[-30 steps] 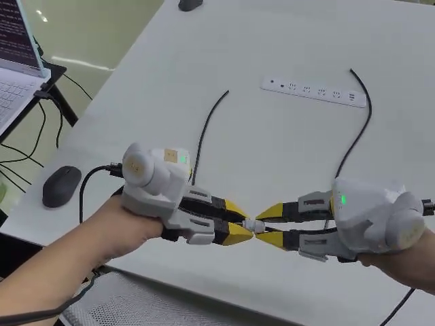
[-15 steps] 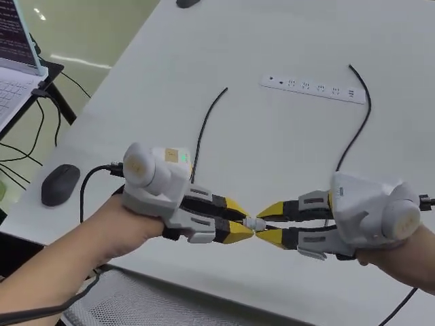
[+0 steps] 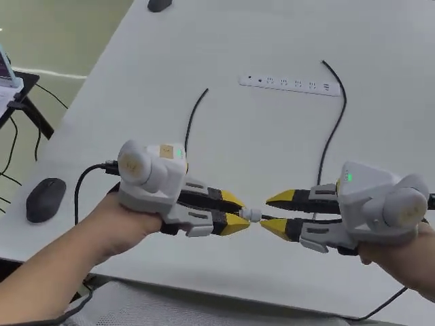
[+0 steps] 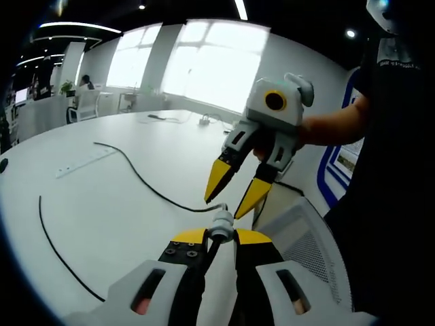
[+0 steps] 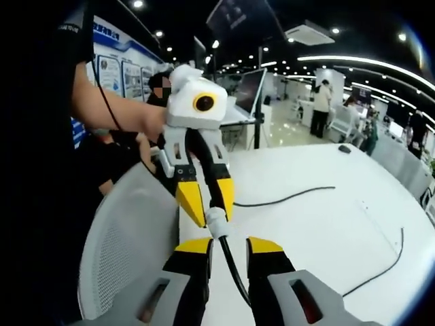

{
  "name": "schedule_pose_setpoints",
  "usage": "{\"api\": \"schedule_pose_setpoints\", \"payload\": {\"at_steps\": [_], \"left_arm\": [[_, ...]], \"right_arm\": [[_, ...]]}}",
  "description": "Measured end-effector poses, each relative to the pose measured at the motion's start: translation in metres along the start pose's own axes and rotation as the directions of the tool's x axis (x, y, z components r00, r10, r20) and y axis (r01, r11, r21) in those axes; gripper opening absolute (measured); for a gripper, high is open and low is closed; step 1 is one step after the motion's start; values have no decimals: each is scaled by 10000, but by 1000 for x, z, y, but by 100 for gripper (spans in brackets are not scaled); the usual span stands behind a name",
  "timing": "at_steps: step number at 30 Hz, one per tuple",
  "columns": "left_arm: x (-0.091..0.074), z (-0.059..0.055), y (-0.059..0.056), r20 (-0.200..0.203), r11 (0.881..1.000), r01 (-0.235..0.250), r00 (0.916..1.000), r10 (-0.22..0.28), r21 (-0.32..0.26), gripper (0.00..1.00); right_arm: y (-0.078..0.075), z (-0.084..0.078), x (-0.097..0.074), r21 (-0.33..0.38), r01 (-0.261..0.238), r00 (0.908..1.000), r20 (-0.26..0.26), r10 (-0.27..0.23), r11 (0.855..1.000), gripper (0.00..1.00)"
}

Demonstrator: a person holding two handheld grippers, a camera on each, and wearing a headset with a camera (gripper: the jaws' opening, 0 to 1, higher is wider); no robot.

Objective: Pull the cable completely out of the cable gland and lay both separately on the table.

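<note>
The left tool (image 3: pixel 243 213) is clenched on the small pale cable gland (image 3: pixel 252 215), which sits pinched at its yellow tips in the left gripper view (image 4: pixel 221 221). Facing it tip to tip, the right tool (image 3: pixel 265 212) is released: its jaws stand apart, and the black cable (image 5: pixel 234 272) runs loose between them without being pinched. The cable is seated in the gland, and both are held in the air above the near edge of the white tabletop (image 3: pixel 272 142). Past the right tool the cable curves away across the tabletop (image 3: pixel 333 136) toward a white power strip (image 3: pixel 289 84). A second black cable (image 3: pixel 194 115) lies apart, on the left.
</note>
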State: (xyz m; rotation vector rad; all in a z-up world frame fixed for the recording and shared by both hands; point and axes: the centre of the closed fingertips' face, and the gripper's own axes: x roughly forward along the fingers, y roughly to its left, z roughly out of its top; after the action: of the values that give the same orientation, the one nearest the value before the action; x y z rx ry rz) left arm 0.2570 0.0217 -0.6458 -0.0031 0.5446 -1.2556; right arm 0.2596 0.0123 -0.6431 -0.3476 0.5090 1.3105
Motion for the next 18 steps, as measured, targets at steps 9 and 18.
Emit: {"api": "schedule_pose_setpoints", "payload": {"at_steps": [9, 18], "left_arm": [[-12, 5, 3, -99, 9988, 279, 9996, -275, 410, 15], [-16, 5, 6, -103, 9983, 287, 9995, -282, 511, 15]], "right_arm": [[-2, -1, 2, -474, 1870, 9810, -428, -1891, 9812, 9], [1, 9, 13, -787, 2909, 9550, -366, -2943, 9535, 4]]}}
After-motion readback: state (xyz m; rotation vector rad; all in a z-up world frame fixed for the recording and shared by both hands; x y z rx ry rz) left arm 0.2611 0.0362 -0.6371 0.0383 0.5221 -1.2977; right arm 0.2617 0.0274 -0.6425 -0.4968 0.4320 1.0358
